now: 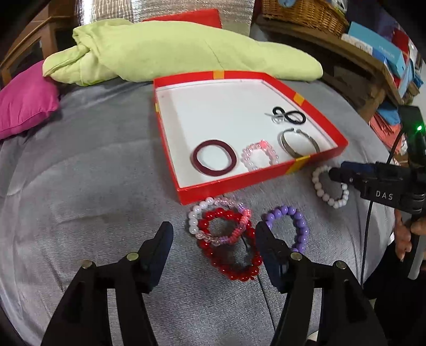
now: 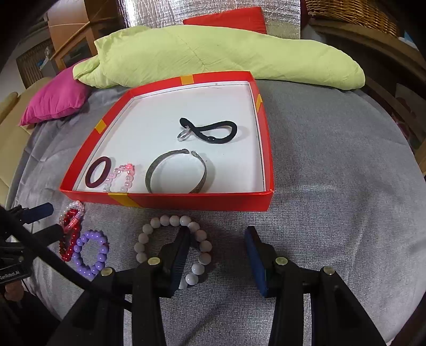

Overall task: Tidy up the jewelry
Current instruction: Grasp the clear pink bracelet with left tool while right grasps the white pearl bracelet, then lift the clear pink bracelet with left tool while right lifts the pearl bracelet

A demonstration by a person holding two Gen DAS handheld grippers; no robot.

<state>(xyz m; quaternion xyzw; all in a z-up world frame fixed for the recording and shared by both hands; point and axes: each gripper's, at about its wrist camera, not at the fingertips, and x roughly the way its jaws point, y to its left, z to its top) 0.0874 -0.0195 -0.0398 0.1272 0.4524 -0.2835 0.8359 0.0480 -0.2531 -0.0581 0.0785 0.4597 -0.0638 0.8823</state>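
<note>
An open red box [image 1: 316,114] [image 2: 165,199] on the grey bedcover holds a maroon ring [image 1: 214,157], a pink bead bracelet [image 1: 259,155], a silver cuff [image 2: 177,173] and a black hair tie [image 2: 213,130]. In front of it lie a red bead bracelet [image 1: 231,266] under a pink-and-white one [image 1: 197,221], a purple one [image 1: 300,229] and a white one [image 2: 170,221]. My left gripper [image 1: 213,231] is open, its fingers either side of the red and pink-white bracelets. My right gripper [image 2: 217,234] is open, with its left finger inside the white bracelet's loop.
A light green folded quilt [image 1: 181,53] lies behind the box, with a magenta cushion [image 1: 26,101] to its left. Wicker basket [image 1: 303,13] and stacked boxes stand on a wooden shelf at the right. A hand [image 1: 404,234] holds the right gripper's handle.
</note>
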